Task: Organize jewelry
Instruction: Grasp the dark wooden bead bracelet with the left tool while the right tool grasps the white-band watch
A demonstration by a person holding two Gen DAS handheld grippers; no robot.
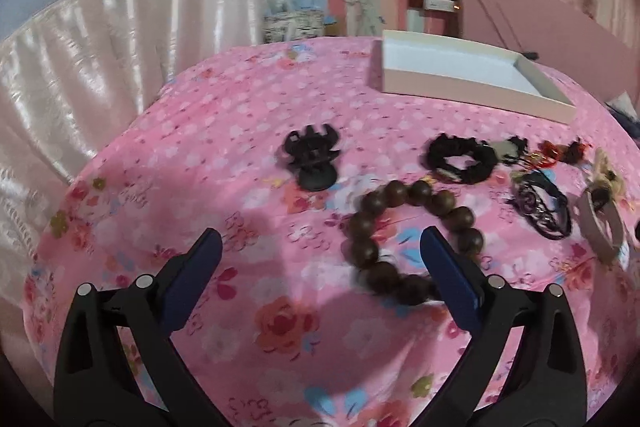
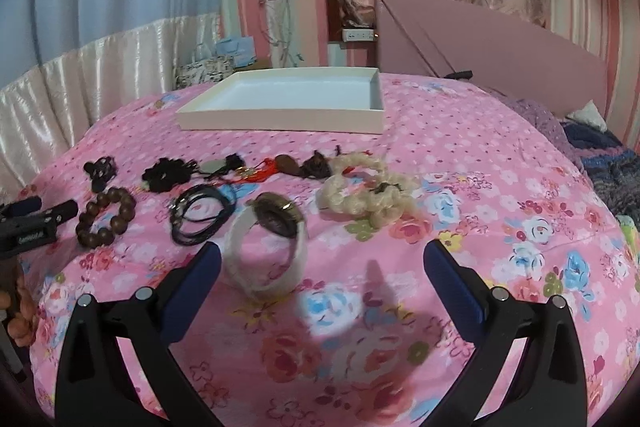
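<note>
Jewelry lies on a pink floral cloth. A brown bead bracelet (image 1: pixel 412 239) (image 2: pixel 105 223) lies just ahead of my open, empty left gripper (image 1: pixel 320 247), near its right finger. A black hair claw (image 1: pixel 314 161), a black scrunchie (image 1: pixel 460 159) and a black cord necklace (image 2: pixel 202 217) lie beyond. My right gripper (image 2: pixel 322 259) is open and empty, with a white bangle (image 2: pixel 266 259) beside its left finger. A cream bead bracelet (image 2: pixel 366 197) lies farther off. The left gripper also shows in the right wrist view (image 2: pixel 36 215).
An open, empty white box (image 2: pixel 280 119) (image 1: pixel 472 87) sits at the back of the cloth, its pink lid (image 2: pixel 480 43) standing behind it. Red tassel pieces (image 2: pixel 280 165) lie in the row. Blankets (image 2: pixel 600 155) lie at the right. Curtains hang behind.
</note>
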